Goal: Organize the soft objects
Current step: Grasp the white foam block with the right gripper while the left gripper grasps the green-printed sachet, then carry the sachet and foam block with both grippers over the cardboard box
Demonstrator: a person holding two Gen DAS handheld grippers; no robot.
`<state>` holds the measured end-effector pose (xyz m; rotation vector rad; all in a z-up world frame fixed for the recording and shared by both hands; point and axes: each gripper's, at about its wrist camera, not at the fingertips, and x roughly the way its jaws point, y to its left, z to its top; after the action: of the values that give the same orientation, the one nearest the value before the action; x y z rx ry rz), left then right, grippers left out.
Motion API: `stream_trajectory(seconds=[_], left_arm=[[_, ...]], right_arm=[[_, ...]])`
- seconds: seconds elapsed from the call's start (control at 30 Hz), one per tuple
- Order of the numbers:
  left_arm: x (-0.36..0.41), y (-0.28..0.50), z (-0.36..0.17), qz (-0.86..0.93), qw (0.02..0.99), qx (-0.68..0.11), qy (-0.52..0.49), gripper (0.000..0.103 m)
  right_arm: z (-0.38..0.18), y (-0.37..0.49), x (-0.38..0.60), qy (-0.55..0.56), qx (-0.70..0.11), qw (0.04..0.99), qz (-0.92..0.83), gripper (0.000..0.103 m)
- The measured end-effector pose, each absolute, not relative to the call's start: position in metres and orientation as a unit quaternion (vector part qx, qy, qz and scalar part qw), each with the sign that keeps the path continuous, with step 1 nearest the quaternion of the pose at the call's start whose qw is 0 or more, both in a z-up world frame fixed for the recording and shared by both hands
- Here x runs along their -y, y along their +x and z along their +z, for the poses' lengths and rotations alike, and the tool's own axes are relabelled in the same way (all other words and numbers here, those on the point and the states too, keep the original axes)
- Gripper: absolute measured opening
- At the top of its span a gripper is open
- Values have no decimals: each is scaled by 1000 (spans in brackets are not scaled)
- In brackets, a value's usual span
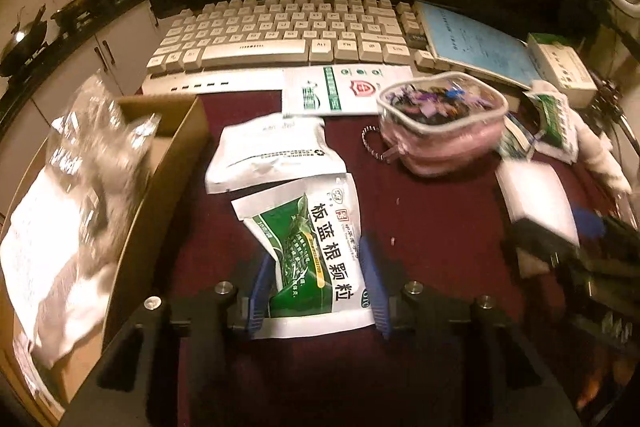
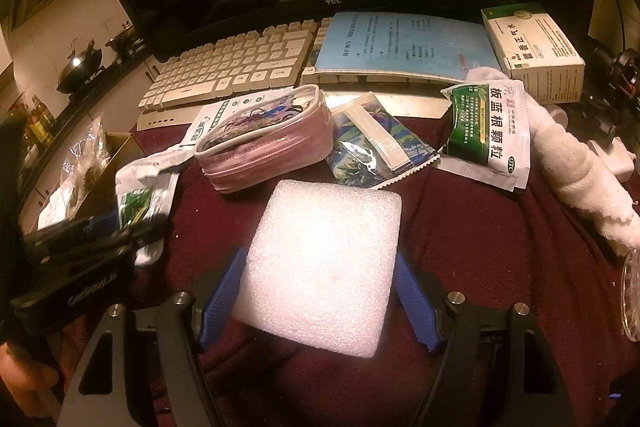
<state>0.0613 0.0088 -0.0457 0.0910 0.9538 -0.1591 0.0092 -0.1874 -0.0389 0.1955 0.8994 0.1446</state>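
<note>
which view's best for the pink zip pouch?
Right wrist. The pink zip pouch sits near centre there, sharp, showing its zipper side and clear top. Left wrist shows it further off to the right and blurrier, mostly the clear top and beaded chain.

Glossy sachet (image 1: 316,251); seemingly matt foam (image 2: 320,267).

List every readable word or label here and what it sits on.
"TCL": monitor bezel.
"板蓝根颗粒", "OTC": green sachet between the left gripper fingers; same on another sachet.
"Alt", "FN": keyboard.
Blue booklet and medicine box print: too blurred.
</note>
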Motion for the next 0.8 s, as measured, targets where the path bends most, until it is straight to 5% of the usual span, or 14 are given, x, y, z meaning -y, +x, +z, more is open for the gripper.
stream_trajectory(seconds=[0.8], left_arm=[[-49, -26, -43, -126, 885, -447, 11, 41]], right_arm=[[-36, 5, 188, 103, -439, 890, 60, 76]])
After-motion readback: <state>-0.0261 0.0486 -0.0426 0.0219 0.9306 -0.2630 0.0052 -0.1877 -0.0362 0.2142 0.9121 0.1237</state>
